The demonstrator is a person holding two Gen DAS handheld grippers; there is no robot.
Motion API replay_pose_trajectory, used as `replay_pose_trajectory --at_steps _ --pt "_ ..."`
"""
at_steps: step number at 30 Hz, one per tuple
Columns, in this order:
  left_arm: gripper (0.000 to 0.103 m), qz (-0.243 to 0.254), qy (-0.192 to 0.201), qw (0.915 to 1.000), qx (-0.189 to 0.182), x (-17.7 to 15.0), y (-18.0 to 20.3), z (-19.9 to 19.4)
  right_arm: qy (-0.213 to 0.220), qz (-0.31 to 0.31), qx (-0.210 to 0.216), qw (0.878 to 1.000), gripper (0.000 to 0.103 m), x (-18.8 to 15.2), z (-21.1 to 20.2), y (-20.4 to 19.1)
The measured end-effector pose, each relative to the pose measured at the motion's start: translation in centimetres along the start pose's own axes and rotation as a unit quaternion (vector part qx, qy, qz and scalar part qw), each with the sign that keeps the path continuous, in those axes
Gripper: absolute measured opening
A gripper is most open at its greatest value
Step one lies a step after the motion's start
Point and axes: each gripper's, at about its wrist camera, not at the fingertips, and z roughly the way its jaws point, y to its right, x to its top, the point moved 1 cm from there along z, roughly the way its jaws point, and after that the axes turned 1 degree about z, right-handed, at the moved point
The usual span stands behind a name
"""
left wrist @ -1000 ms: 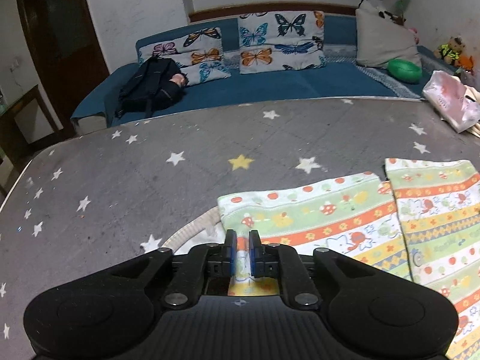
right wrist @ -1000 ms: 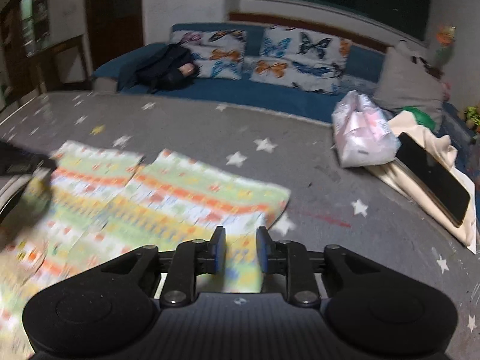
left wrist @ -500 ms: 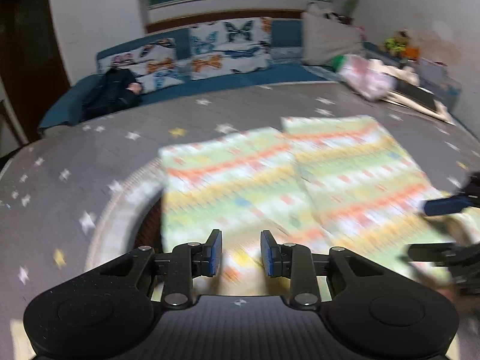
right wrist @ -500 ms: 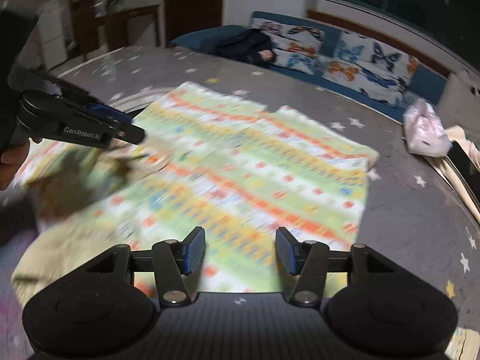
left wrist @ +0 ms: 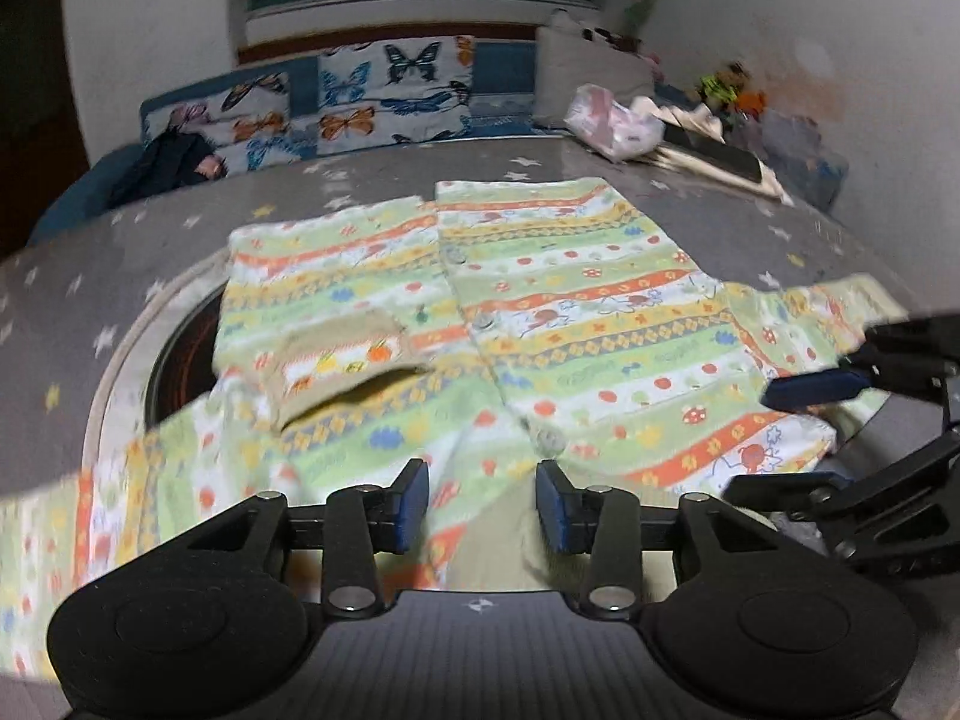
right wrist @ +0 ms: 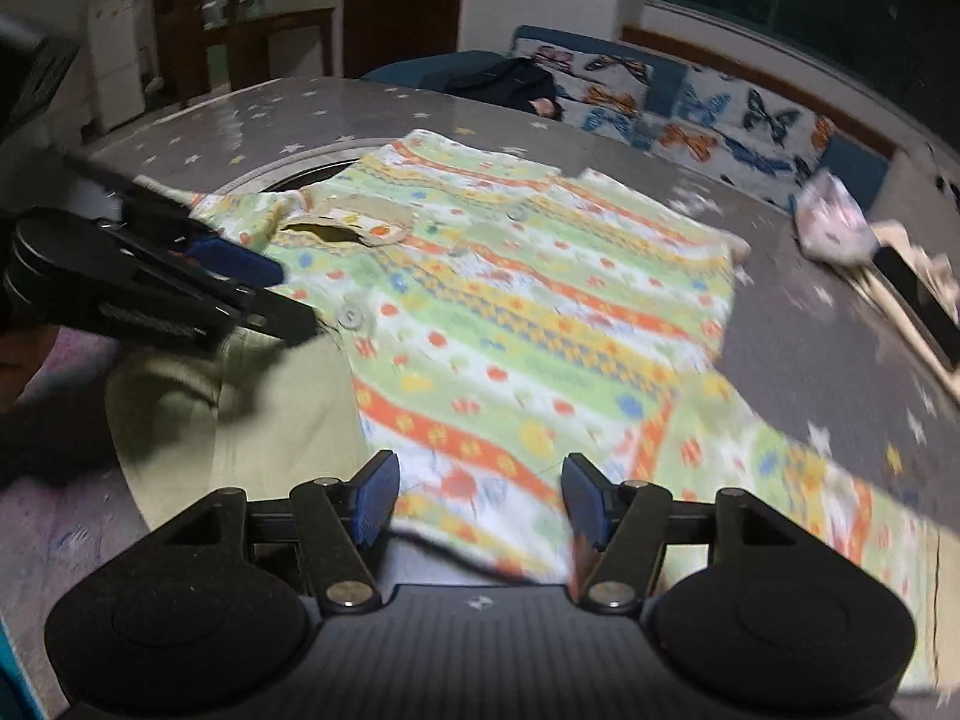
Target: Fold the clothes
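The shirt (left wrist: 540,324) lies spread flat, front up, on the star-print table (left wrist: 150,228), its near hem hanging over the table's edge. The left gripper (left wrist: 483,504) hovers over that hem, jaws parted wide and empty; the right gripper (right wrist: 477,498) likewise gapes with nothing between its pads. Bare table lies beyond the shirt toward the sofa (left wrist: 384,96). No writing is legible. Only the right view shows the doorway (right wrist: 402,6) beyond the table; only the left shows the toys (left wrist: 729,87) past the shirt.
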Motion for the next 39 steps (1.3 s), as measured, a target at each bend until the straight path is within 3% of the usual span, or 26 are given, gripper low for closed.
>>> replay_pose_trajectory --at_steps 4,8,10,14,17,19,22,26,28,36,39 --pt "0.044 -0.034 0.022 0.999 0.017 -0.8 -2.9 -2.7 0.002 0.021 -0.001 1.0 0.068 -0.9 -0.6 0.6" --pt "0.048 -0.075 0.043 0.9928 0.083 -2.0 -7.6 -5.5 0.004 0.037 -0.003 0.999 0.075 -1.6 -0.9 0.8" --pt "0.05 -0.095 0.043 0.9846 0.14 -2.8 -10.3 -6.3 0.004 0.044 -0.004 0.999 0.077 -1.9 -1.0 0.9" --pt "0.056 -0.144 0.027 0.958 0.246 -4.5 -15.8 -7.1 0.006 0.06 -0.005 0.998 0.088 -2.6 -1.2 1.1" --pt "0.063 -0.163 0.013 0.9414 0.295 -5.6 -18.7 -7.2 0.006 0.064 -0.007 0.998 0.094 -2.8 -1.3 0.9" --pt "0.065 -0.173 0.004 0.9378 0.301 -6.3 -19.8 -7.0 0.005 0.066 -0.008 0.998 0.098 -2.8 -1.2 0.7" --pt "0.063 -0.173 0.01 0.9412 0.29 -6.7 -20.1 -6.7 0.003 0.068 -0.011 0.998 0.101 -2.9 -1.1 0.4" --pt "0.015 -0.151 0.018 0.954 0.259 -6.5 -19.7 -6.5 0.001 0.065 -0.019 0.998 0.103 -3.1 -1.0 0.0" --pt "0.009 -0.138 0.018 0.9555 0.26 -6.2 -19.7 -6.2 0.0 0.068 -0.02 0.997 0.103 -3.0 -1.0 -0.1" --pt "0.002 -0.105 0.014 0.9438 0.313 -4.1 -22.4 -4.9 0.002 0.073 -0.027 0.997 0.103 -3.2 -0.9 -0.2" --pt "0.002 -0.101 0.004 0.9445 0.313 -4.1 -22.8 -4.1 0.014 0.073 -0.029 0.997 0.103 -3.5 -1.0 -0.2"
